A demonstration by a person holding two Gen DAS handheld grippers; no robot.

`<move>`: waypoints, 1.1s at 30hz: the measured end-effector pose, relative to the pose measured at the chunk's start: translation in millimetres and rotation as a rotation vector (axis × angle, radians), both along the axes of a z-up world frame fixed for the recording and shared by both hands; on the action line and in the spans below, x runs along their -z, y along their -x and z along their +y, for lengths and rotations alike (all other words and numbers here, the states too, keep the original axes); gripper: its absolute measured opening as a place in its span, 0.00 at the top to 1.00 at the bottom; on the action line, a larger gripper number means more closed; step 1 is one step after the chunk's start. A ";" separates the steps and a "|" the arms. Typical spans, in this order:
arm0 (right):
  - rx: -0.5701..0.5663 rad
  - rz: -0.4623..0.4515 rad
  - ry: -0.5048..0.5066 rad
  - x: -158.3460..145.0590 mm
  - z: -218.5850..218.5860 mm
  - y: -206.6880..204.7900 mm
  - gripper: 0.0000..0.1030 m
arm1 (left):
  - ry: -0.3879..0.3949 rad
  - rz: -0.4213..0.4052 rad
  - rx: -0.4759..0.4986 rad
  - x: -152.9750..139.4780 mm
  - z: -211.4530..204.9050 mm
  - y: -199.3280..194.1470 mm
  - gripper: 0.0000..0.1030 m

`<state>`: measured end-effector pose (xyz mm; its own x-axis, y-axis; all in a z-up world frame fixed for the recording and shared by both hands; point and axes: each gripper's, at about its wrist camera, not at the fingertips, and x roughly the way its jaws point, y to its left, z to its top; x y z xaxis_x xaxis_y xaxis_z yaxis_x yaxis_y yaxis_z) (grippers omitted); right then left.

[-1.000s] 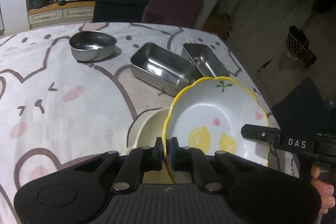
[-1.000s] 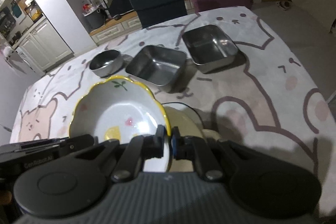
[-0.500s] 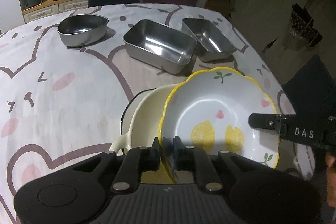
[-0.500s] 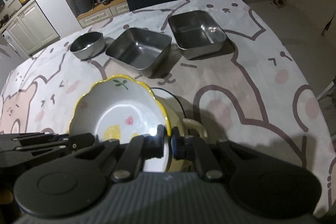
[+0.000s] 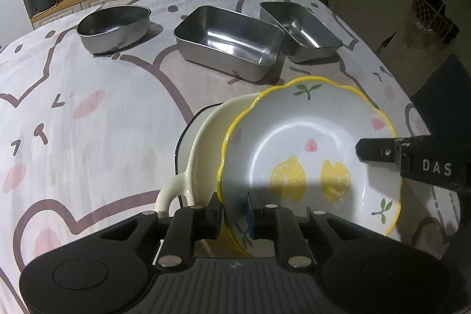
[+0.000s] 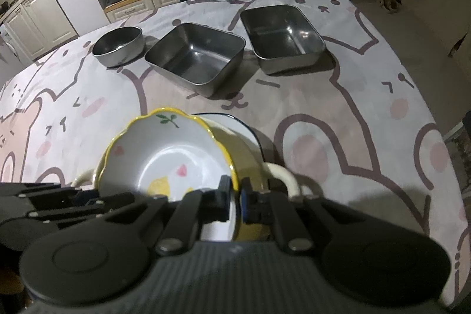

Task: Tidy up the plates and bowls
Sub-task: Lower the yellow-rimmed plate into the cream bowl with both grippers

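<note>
Lowered lemon plate (image 5: 309, 155) seemingly sits inside cream dish (image 5: 206, 143).

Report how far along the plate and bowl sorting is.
Done: a cream bowl sits on a dark-rimmed plate. In hand: the lemon dish is in both claws, left claw open round its rim, right claw shut on it, above the cream bowl. Left: three steel containers stand separate, unstacked.
</note>
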<state>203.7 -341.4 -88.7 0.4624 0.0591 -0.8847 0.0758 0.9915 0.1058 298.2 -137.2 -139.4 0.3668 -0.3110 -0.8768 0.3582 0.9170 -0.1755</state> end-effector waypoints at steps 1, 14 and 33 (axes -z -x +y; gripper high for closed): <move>-0.002 -0.001 0.002 0.2 0.6 -0.3 0.92 | -0.003 -0.002 0.002 0.4 -0.1 0.0 0.82; -0.013 0.008 0.016 4.0 1.5 -3.4 0.92 | -0.032 -0.024 0.042 0.3 -3.8 1.2 0.82; -0.034 0.014 0.045 7.0 8.3 -7.7 0.93 | 0.031 -0.019 0.069 -7.0 15.0 5.1 0.82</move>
<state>211.4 -333.1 -95.7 0.4488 0.0341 -0.8930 0.0432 0.9973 0.0598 293.2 -122.2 -132.4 0.3603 -0.3625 -0.8595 0.4236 0.8845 -0.1955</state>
